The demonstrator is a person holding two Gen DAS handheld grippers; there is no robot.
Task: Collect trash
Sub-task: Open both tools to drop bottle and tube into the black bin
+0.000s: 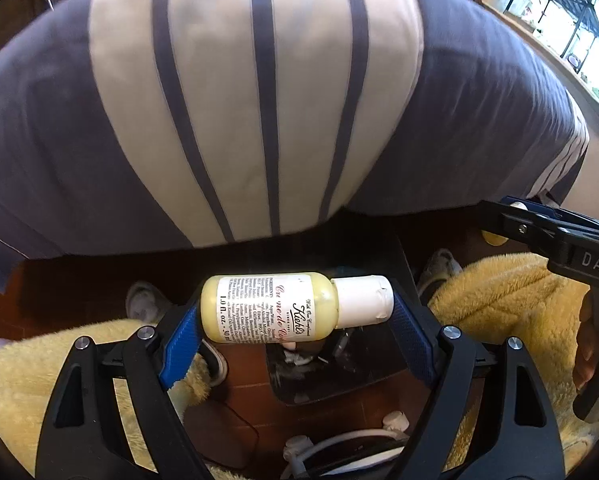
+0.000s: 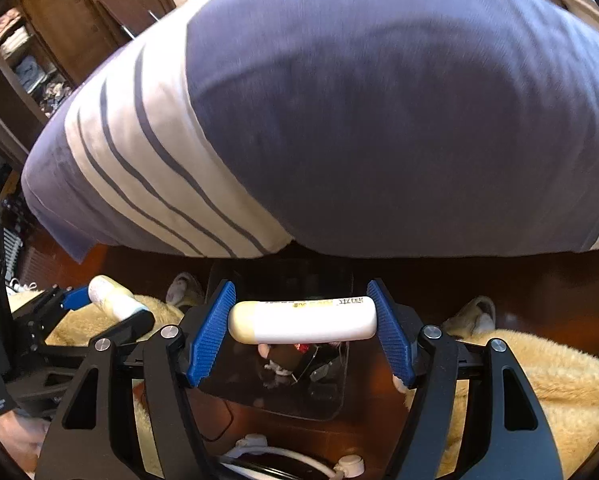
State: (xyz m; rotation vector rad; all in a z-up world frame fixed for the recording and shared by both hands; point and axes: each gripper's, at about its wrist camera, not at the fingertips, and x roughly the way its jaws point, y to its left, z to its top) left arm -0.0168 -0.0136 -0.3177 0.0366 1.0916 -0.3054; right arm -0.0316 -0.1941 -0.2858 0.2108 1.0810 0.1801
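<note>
Left wrist: left gripper (image 1: pixel 295 312) clamps lotion bottle (image 1: pixel 275 306); right gripper (image 2: pixel 301 322) clamps white tube (image 2: pixel 303 320) above bin (image 2: pixel 331 392)

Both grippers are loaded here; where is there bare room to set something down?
The bed cover is bare. Dark floor runs clear along the bed's edge. It is crowded below: the bin holds trash, yellow fleece flanks it, and cables lie nearest.

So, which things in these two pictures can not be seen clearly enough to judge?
- Bin contents, both views: dark, small, partly behind the held bottle and tube.
- Bottle label, left wrist view: fine print too small.
- Tube print, right wrist view: turned away, unreadable.
- Right tool in left wrist view: cut off by the edge.
- Bedcover: blurred.
</note>
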